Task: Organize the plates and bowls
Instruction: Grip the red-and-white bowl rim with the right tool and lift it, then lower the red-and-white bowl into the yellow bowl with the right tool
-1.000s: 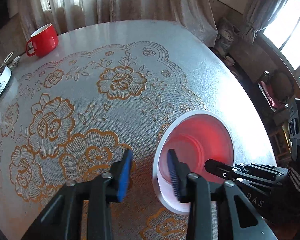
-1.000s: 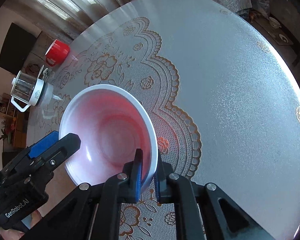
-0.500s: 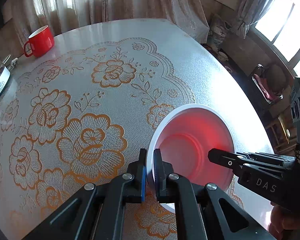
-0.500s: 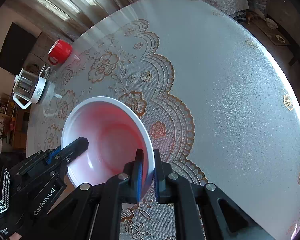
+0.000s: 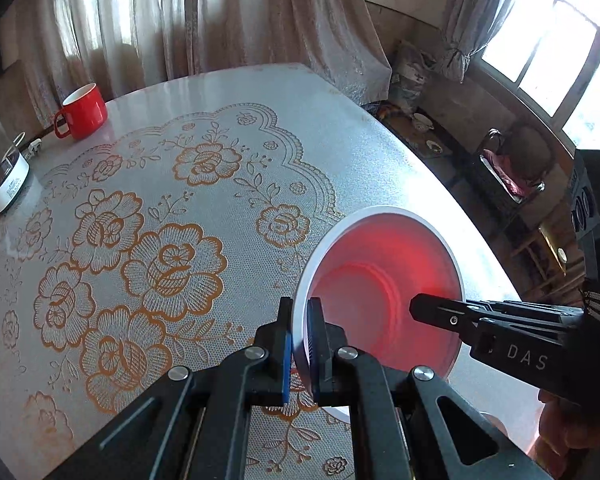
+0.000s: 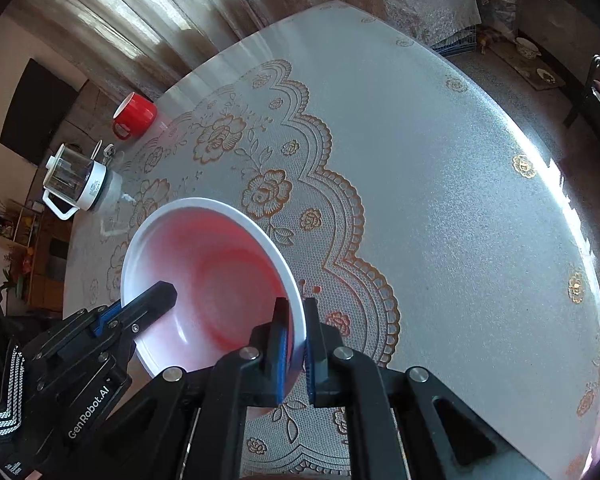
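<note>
A white bowl [image 5: 380, 280] with a red-glowing inside hangs tilted above the table, held at two opposite sides of its rim. In the left wrist view my left gripper [image 5: 298, 308] is shut on the near rim, one pad inside and one outside. The right gripper's fingers [image 5: 432, 312] reach in from the right edge onto the far rim. In the right wrist view the same bowl [image 6: 212, 280] sits left of centre. There my right gripper [image 6: 296, 312] is shut on its rim, and the left gripper's fingers [image 6: 156, 300] pinch the opposite side.
A lace cloth with orange flowers [image 5: 172, 256] covers the round table [image 6: 460, 200]. A red mug [image 5: 82, 110] stands at the far left, beside a glass jug on a white base [image 5: 0, 172]. Curtains hang behind, and the table edge falls away at the right.
My left gripper went from open around the bowl's rim to shut on it. Both grippers then rose with the bowl, and the table now looks farther below.
</note>
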